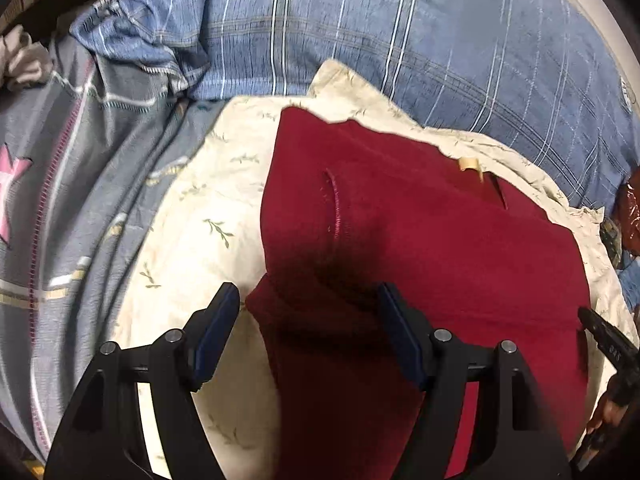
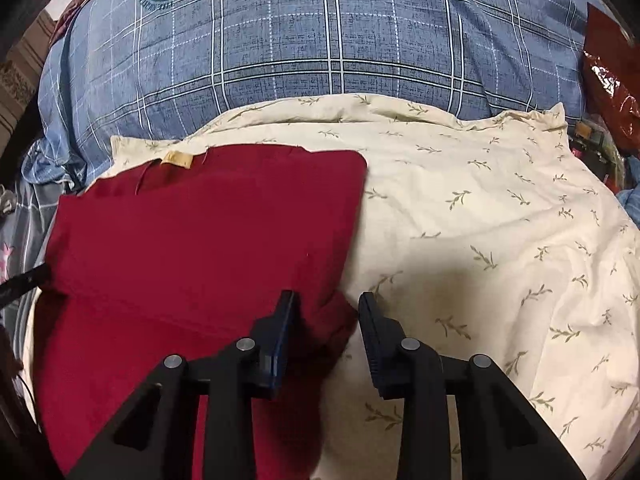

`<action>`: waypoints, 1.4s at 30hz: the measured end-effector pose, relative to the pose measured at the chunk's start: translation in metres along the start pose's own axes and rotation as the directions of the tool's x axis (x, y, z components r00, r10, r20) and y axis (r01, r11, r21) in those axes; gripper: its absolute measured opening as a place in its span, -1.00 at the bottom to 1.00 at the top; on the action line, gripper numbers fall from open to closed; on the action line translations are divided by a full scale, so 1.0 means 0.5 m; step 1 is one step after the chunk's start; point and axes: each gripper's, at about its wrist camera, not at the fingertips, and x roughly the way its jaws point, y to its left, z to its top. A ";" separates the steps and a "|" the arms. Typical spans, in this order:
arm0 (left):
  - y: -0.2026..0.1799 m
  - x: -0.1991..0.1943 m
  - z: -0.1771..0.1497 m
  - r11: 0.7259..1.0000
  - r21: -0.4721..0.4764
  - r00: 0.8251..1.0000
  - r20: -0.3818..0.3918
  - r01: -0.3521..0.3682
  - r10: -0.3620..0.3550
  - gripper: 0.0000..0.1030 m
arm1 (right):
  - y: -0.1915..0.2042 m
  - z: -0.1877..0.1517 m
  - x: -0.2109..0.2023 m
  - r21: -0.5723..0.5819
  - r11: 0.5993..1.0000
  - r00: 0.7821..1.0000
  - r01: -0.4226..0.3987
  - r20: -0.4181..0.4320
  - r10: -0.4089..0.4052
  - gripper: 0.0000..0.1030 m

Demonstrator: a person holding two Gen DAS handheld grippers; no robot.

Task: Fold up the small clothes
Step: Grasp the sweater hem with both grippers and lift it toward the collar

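A dark red garment (image 1: 420, 232) lies partly folded on a cream leaf-print cloth (image 1: 192, 248). It has a tan label (image 1: 469, 164) near its far edge. My left gripper (image 1: 308, 300) is open, its jaws astride a raised fold of the red garment at its near left side. In the right wrist view the red garment (image 2: 192, 240) lies left of centre with the tan label (image 2: 178, 159) at its far edge. My right gripper (image 2: 326, 304) is open, its jaws astride the garment's near right corner. The right gripper's tip (image 1: 600, 332) shows at the left view's right edge.
A blue plaid duvet (image 2: 320, 48) is bunched up behind the cream cloth (image 2: 500, 220). A grey striped bedsheet (image 1: 60, 208) with a pink star lies to the left. Red shiny packaging (image 2: 608, 92) sits at the far right.
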 end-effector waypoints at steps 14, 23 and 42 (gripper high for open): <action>0.054 -0.112 -0.125 0.998 0.030 0.998 -0.049 0.050 -0.049 0.47 | -0.008 -0.106 -0.145 0.010 0.971 0.969 -0.240 -0.054 0.241 0.10; 0.074 -0.202 -0.281 0.992 0.049 0.990 -0.089 0.115 -0.110 0.47 | -0.018 -0.259 -0.213 -0.028 0.928 0.904 -0.371 -0.242 0.354 0.10; 0.060 -0.196 -0.410 0.989 0.101 0.966 -0.246 0.112 -0.084 0.47 | 0.013 -0.384 -0.181 0.054 0.858 0.777 -0.511 -0.398 0.488 0.08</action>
